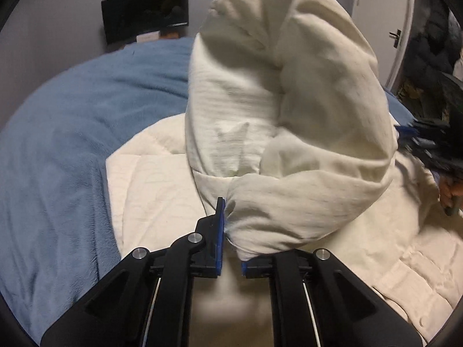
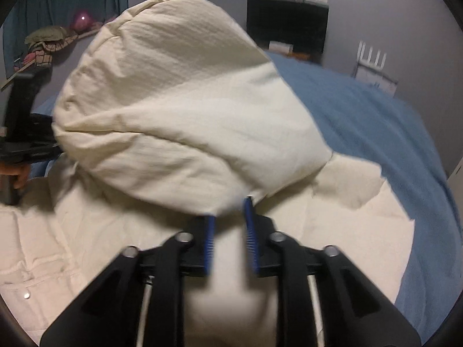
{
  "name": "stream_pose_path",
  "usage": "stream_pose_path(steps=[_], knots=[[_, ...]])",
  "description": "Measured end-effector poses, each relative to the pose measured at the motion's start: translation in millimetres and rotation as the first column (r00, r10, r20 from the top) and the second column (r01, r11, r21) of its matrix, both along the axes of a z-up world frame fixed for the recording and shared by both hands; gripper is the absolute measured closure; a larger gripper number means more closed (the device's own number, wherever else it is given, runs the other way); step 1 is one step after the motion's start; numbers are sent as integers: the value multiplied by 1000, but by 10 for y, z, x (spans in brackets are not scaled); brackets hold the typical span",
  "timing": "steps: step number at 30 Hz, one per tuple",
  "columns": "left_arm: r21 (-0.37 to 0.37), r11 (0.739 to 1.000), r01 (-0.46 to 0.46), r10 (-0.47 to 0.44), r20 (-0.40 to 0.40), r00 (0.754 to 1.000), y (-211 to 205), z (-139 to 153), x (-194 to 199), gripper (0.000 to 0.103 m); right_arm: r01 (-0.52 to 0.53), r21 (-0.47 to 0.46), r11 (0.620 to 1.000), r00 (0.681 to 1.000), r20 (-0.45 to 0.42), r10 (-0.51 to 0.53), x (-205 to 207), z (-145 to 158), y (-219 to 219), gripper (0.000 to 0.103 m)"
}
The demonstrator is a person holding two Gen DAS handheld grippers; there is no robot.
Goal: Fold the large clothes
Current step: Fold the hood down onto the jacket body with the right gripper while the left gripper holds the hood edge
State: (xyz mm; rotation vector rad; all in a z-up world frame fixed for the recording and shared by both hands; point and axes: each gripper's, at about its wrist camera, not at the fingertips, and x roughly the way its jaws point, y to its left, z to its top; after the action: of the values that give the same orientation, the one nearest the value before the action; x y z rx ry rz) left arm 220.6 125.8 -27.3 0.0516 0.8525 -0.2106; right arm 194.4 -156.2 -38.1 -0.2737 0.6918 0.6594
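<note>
Left claw (image 1: 231,231) pinches puffy, creased cream jacket (image 1: 289,101).

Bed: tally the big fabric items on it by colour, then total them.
Cream: 1, the puffy cream quilted coat, one part lifted by the left tongs.
Blue: 1, the fleecy blue blanket beneath it.
Total: 2

A matt, finely crinkled woven cloth is seen in the bulky cream padded garment (image 1: 289,115) at frame centre. A soft, fleecy nap is shown by the blue blanket (image 1: 72,144) on the left. The left gripper (image 1: 231,248) at lower centre is made of matt black plastic, with ribbed blue pads (image 2: 251,231) and bright metal pins.
</note>
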Motion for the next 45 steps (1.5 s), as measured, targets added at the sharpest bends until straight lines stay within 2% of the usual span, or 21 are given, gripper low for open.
stream_pose_path(steps=[1, 3, 7, 10, 13, 16, 19, 20, 21, 24, 26, 29, 31, 32, 33, 34, 35, 36, 40, 43, 45], knots=[[-10, 1000, -1, 1, -1, 1000, 35, -15, 51, 94, -14, 9, 1000, 1000, -8, 14, -31, 5, -16, 59], [-18, 1000, -4, 4, 4, 1000, 71, -33, 84, 92, -73, 52, 996, 997, -14, 74, -112, 74, -62, 44], [-8, 1000, 4, -4, 10, 1000, 79, -77, 90, 91, -72, 145, 987, 997, 30, 68, -170, 287, -8, 44], [23, 1000, 20, -21, 23, 1000, 49, -71, 78, 90, -7, 136, 991, 1000, 22, 4, 21, 290, 180, 44], [27, 999, 21, -22, 25, 999, 35, -79, 61, 89, 70, 133, 989, 997, -18, -69, 152, 146, 361, 44], [43, 999, 25, -26, 24, 999, 17, -93, 36, 81, 112, 84, 990, 989, -103, -104, 277, -116, 492, 44], [31, 998, 53, -53, -3, 999, 37, -88, -19, 53, 116, 52, 992, 987, -118, -109, 319, -256, 541, 44], [13, 997, 78, -78, -1, 997, 38, -64, -58, 34, 116, 54, 992, 987, -119, -109, 329, -259, 541, 44], [-2, 992, 126, -126, 18, 992, 15, -10, -142, 25, 116, 58, 992, 986, -124, -108, 346, -252, 543, 44], [29, 975, 218, -220, 79, 972, -151, 139, -360, 18, 113, 69, 991, 986, -128, -103, 366, -263, 541, 44], [6, 969, 248, -248, 103, 963, -249, 219, -379, 17, 113, 71, 991, 987, -123, -104, 366, -270, 529, 44], [-34, 970, 242, -238, 94, 967, -353, 235, -232, 18, 113, 75, 991, 988, -116, -104, 346, -305, 464, 44], [-92, 973, 211, -205, 75, 976, -353, 213, -80, 21, 112, 77, 991, 988, -116, -103, 315, -324, 438, 44], [-121, 972, 200, -193, 68, 979, -334, 194, -24, 38, 112, 79, 991, 988, -116, -102, 303, -328, 433, 44], [-164, 969, 185, -180, 44, 983, -288, 168, 57, 68, 112, 82, 990, 988, -115, -102, 287, -331, 422, 44], [-206, 964, 171, -171, 19, 985, -239, 140, 120, 74, 111, 84, 990, 988, -114, -101, 264, -342, 416, 44], [-288, 946, 149, -155, -1, 988, -124, 103, 169, 76, 109, 88, 990, 989, -112, -99, 232, -345, 412, 44], [-330, 935, 131, -142, -7, 990, -54, 82, 188, 80, 104, 95, 990, 989, -110, -93, 203, -341, 403, 44], [-424, 905, 5, -59, -114, 992, 230, -170, 314, 83, 71, 110, 991, 993, -97, -60, 165, -331, 408, 44], [-482, 874, -62, -45, -207, 977, 341, -446, 374, 81, 58, 125, 990, 997, -60, -51, 92, -270, 424, 44], [-504, 860, -76, -49, -230, 972, 385, -541, 396, 81, 67, 144, 987, 997, -31, -64, 51, -214, 403, 44]])
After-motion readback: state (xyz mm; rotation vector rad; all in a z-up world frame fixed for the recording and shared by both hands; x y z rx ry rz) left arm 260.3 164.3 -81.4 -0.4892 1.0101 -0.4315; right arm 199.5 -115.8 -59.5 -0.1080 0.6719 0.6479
